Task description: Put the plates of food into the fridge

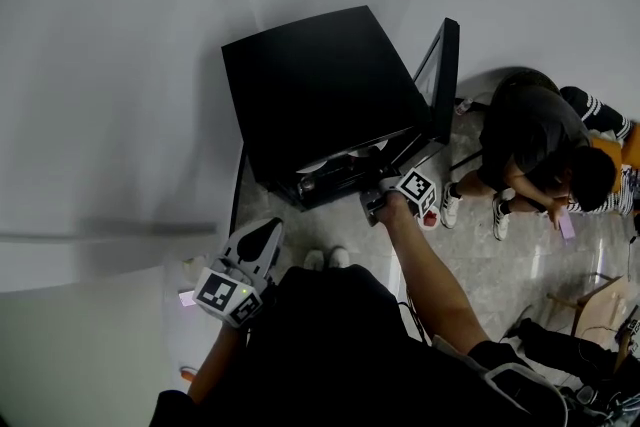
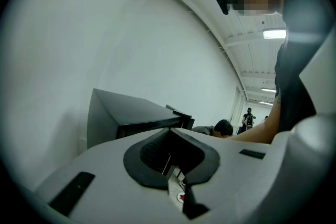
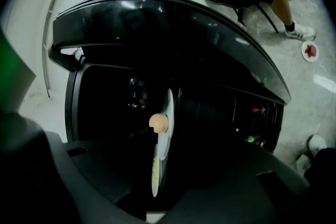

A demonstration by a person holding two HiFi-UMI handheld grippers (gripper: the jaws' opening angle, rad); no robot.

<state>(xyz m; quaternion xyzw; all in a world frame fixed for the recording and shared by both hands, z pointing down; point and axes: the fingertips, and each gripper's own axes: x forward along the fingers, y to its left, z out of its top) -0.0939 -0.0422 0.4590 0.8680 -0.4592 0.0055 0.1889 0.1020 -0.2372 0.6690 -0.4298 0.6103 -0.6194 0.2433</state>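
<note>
- While standing over the black fridge at the centre of the head view, reaching the right tongs into its open front, with the door standing open toward the upper right.
- Holding the right jaws spread wide, with a white plate standing in the gap between them and dark space on either side of it, so gripping nothing.
- Looking along those jaws in the right gripper view: seeing the plate edge-on near the middle of the frame, inside the fridge's dark interior.
- Seeing a round tan piece of food on the plate and a yellow piece lower in the frame.
- Catching a few small red and green glints in the dark at the right of that same view, too small to identify.
- Hanging the left tongs at the lower left of the head view, well apart from the fridge opening, pointing toward the fridge's side.
- Holding the left jaws closed together and empty, with only a narrow slit between them in the left gripper view.
- Sharing the pale floor with a seated person bending forward at the right of the head view.
- Leaving a small dish with something red lying on the floor at the upper right of the right gripper view, near that person's shoes.
</note>
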